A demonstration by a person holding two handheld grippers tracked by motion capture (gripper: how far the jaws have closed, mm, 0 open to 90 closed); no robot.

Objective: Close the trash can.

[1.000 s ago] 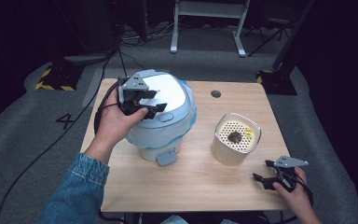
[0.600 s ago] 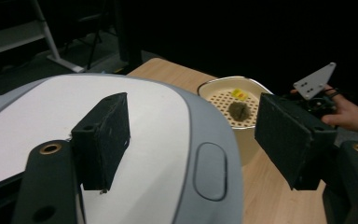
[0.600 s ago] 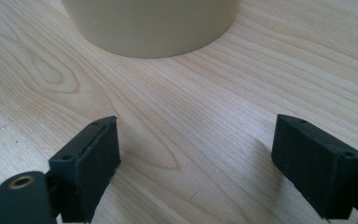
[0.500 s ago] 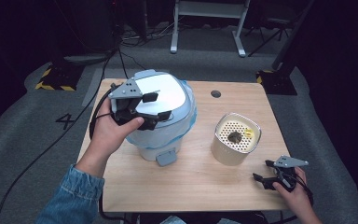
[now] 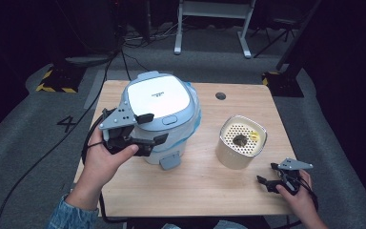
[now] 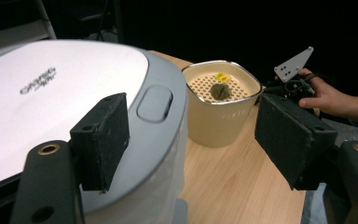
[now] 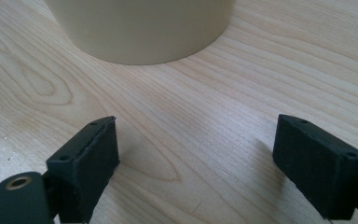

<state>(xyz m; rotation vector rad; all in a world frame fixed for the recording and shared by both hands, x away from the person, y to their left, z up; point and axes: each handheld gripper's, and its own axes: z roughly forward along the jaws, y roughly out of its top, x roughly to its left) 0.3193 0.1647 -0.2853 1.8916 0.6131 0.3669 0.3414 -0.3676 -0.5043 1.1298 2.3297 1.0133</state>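
Fingers [image 6: 107,140] of the left gripper [image 5: 145,130] spread open beside the cooker [image 5: 159,102], empty.

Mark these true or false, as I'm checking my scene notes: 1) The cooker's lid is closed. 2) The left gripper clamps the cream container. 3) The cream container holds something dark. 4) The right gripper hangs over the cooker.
1) The cooker has its lid closed: true.
2) The left gripper clamps the cream container: false; its jaws stand open beside the cooker, holding nothing.
3) The container holds a dark lump: true.
4) The right gripper hangs over the cooker: false; it sits near the table's corner, jaws open.
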